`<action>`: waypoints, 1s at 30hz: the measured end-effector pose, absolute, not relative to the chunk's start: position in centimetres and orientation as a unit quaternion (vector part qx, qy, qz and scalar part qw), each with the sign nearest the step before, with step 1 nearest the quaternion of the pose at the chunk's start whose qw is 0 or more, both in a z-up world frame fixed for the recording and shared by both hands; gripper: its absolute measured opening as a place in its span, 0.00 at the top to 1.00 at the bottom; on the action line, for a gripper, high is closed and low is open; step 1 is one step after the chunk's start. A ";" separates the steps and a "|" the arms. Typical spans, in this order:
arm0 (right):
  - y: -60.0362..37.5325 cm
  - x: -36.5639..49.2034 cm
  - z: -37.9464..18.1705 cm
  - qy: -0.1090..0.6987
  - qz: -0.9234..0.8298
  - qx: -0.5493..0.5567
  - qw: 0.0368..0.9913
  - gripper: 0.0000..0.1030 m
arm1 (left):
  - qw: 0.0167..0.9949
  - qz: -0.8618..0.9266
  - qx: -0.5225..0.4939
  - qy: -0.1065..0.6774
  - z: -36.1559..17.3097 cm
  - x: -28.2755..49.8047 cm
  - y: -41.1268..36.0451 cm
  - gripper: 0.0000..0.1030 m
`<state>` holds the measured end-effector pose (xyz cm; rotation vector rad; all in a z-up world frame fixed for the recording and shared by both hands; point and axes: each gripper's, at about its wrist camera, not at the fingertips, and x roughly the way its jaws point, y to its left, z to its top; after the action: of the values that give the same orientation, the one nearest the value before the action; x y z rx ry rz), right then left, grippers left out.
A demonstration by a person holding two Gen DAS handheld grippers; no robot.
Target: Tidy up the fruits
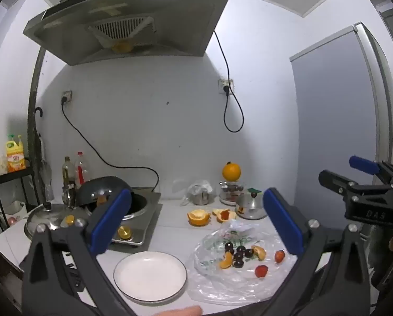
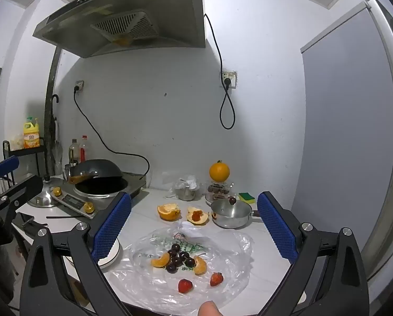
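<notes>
Left gripper (image 1: 196, 221) and right gripper (image 2: 194, 226) both spread wide, holding nothing; cherries (image 2: 178, 258), orange segments (image 2: 160, 260) and strawberries (image 2: 185, 286) sit on plastic bag (image 2: 230, 258), right of plate (image 1: 150, 276)

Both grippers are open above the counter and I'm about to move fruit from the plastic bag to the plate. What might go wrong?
1. The round dark cherries sit clustered on the crinkled clear plastic bag; a pinch may scatter them.
2. The soft red strawberries could bruise.
3. The bag may snag and drag toward the white plate.
</notes>
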<state>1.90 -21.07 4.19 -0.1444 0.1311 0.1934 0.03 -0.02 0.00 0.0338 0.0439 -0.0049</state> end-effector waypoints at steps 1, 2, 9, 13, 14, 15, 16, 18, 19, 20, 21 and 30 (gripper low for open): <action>-21.1 2.1 4.1 0.065 0.097 -0.072 0.990 0.05 | 1.000 -0.002 0.015 0.024 0.0 0.0 -0.1 0.01; -21.2 2.1 4.0 0.065 0.095 -0.072 0.991 0.05 | 1.000 -0.002 0.014 0.025 0.0 0.0 -0.2 0.01; -20.9 2.1 4.0 0.068 0.095 -0.075 0.990 0.05 | 0.999 -0.005 -0.016 0.034 -0.8 0.8 0.5 0.01; -21.2 1.8 4.1 0.069 0.094 -0.072 0.991 0.05 | 0.999 0.000 -0.016 0.033 -0.9 0.7 0.4 0.01; -21.1 2.1 3.8 0.072 0.094 -0.072 0.990 0.05 | 0.999 0.001 -0.015 0.033 -0.7 0.7 0.4 0.01; -21.1 2.2 3.8 0.073 0.094 -0.072 0.990 0.05 | 0.999 0.001 -0.015 0.033 -0.7 0.7 0.3 0.01; -21.1 2.2 3.9 0.073 0.094 -0.072 0.990 0.05 | 0.999 0.002 -0.015 0.033 -0.6 0.7 0.2 0.01; -21.1 2.2 3.9 0.073 0.094 -0.072 0.990 0.05 | 0.999 0.001 -0.016 0.034 -0.3 0.7 0.4 0.01; -21.0 2.2 3.9 0.073 0.094 -0.074 0.990 0.05 | 0.999 0.000 -0.015 0.034 -0.5 0.6 0.3 0.01; -21.1 2.2 3.9 0.073 0.095 -0.074 0.990 0.05 | 0.999 0.001 -0.014 0.035 -0.4 0.6 0.4 0.01; -20.9 2.2 3.8 0.074 0.095 -0.075 0.990 0.05 | 0.999 0.001 -0.015 0.035 -0.3 0.6 0.4 0.01; -20.8 2.3 4.0 0.075 0.096 -0.075 0.990 0.05 | 0.999 0.005 -0.020 0.037 -0.4 0.7 0.7 0.01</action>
<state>2.28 -20.76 3.98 -0.1515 0.1499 0.1917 0.74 0.74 -0.39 -0.0397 0.0740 0.0108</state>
